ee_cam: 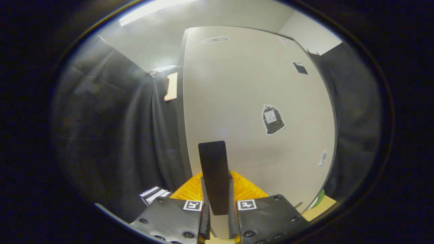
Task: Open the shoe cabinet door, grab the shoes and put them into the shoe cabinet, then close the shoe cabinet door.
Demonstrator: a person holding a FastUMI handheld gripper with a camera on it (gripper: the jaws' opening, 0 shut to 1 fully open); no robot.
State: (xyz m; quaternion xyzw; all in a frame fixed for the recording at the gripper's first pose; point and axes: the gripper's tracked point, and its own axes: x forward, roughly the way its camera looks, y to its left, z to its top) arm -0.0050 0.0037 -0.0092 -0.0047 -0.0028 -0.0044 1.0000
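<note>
Gripper (217, 211) fingers clamped on the black door handle (213, 173) of the shoe cabinet door (251, 98), handle pinched between them. Door-handling step, likely opening or closing; cannot tell which. Shoes hidden. Next: swing door by handle, keeping grip steady.

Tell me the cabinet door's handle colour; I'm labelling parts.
Black, against the pale door; the handle sits between the gripper jaws in the gripper view.
</note>
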